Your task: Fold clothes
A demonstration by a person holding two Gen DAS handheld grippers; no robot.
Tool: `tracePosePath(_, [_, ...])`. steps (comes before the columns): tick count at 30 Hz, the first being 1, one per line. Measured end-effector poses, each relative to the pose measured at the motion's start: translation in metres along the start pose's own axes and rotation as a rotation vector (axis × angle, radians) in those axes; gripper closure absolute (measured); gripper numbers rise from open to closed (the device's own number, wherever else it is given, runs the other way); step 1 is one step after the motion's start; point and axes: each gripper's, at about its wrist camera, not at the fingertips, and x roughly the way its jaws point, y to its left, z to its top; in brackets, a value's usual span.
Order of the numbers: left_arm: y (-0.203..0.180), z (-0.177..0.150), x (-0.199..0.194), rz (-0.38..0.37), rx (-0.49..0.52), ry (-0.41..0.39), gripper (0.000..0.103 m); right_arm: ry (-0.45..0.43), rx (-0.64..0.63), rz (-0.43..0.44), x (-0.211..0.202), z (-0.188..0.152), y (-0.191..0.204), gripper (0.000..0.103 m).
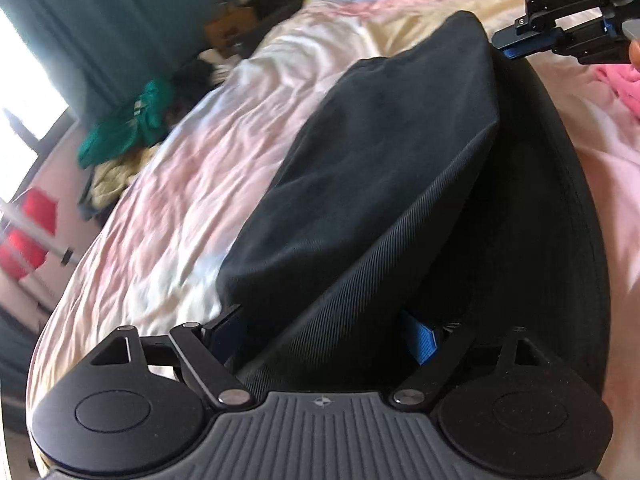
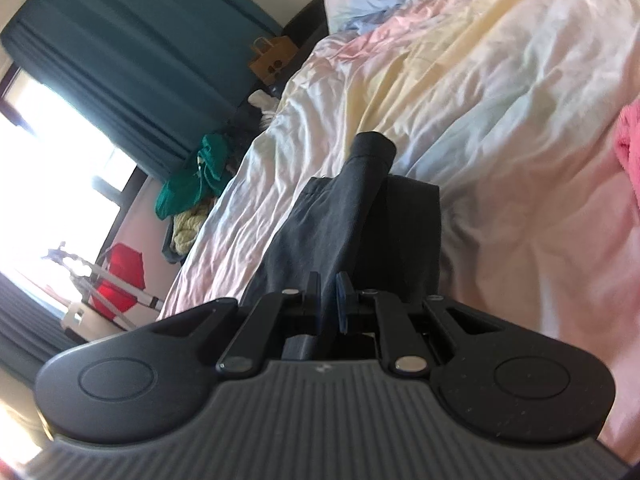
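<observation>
A black garment lies partly folded on the pastel bed cover. In the left wrist view one ribbed fold of it runs between the wide-spread fingers of my left gripper, which stands open; I cannot see the pads pressing the cloth. My right gripper reaches in from the top right and pinches the garment's far corner. The right wrist view shows that gripper shut on a raised ridge of the black garment, which stretches away over the bed cover.
A bright pink cloth lies on the bed at the right edge. Beyond the bed's left side sit a green garment on a pile, a red object, a brown paper bag and teal curtains by a bright window.
</observation>
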Motion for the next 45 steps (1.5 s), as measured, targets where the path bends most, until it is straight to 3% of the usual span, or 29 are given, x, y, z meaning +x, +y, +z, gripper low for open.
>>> tracePosePath(3, [-0.005,0.014,0.020,-0.037,0.059,0.006,0.019,0.006,0.029,-0.002,0.006,0.001,-0.005,0.091])
tracePosePath(5, [-0.011,0.021,0.032,-0.062,0.076,0.016,0.029,0.011,0.034,-0.008,0.009,0.001,-0.006,0.091])
tracePosePath(7, [-0.008,0.031,0.038,-0.070,0.019,0.030,0.068,0.006,0.043,-0.009,0.008,0.003,-0.008,0.091])
tracePosePath(9, [-0.003,0.041,0.043,-0.075,-0.056,0.044,0.094,-0.033,0.043,-0.013,0.002,0.006,-0.008,0.091])
tracePosePath(11, [0.007,0.053,0.047,-0.058,-0.147,0.049,0.097,-0.099,0.029,-0.015,-0.011,0.007,-0.004,0.091])
tracePosePath(13, [0.034,0.067,0.046,0.012,-0.261,0.017,0.100,-0.156,-0.004,-0.002,-0.021,0.004,0.002,0.091])
tracePosePath(16, [0.087,0.086,0.049,0.080,-0.424,-0.020,0.100,-0.212,-0.055,0.014,-0.030,0.001,0.012,0.091])
tracePosePath(22, [0.180,0.114,0.085,0.293,-0.651,-0.017,0.099,-0.164,-0.095,0.003,-0.009,-0.005,0.018,0.091])
tracePosePath(26, [0.220,0.095,0.120,0.347,-0.723,0.016,0.097,-0.116,-0.111,-0.013,0.011,-0.011,0.020,0.091])
tracePosePath(32, [0.235,0.058,0.178,0.385,-0.800,0.074,0.061,-0.084,-0.188,-0.027,0.037,-0.022,0.024,0.091])
tracePosePath(37, [0.222,0.030,0.132,0.345,-0.794,-0.036,0.022,-0.050,-0.223,-0.021,0.051,-0.030,0.029,0.091])
tracePosePath(40, [0.205,0.000,0.077,0.319,-0.799,-0.087,0.021,-0.036,-0.266,-0.003,0.053,-0.035,0.037,0.091])
tracePosePath(45, [0.162,-0.065,-0.031,0.387,-0.819,-0.088,0.021,0.007,-0.336,0.065,0.051,-0.045,0.052,0.091])
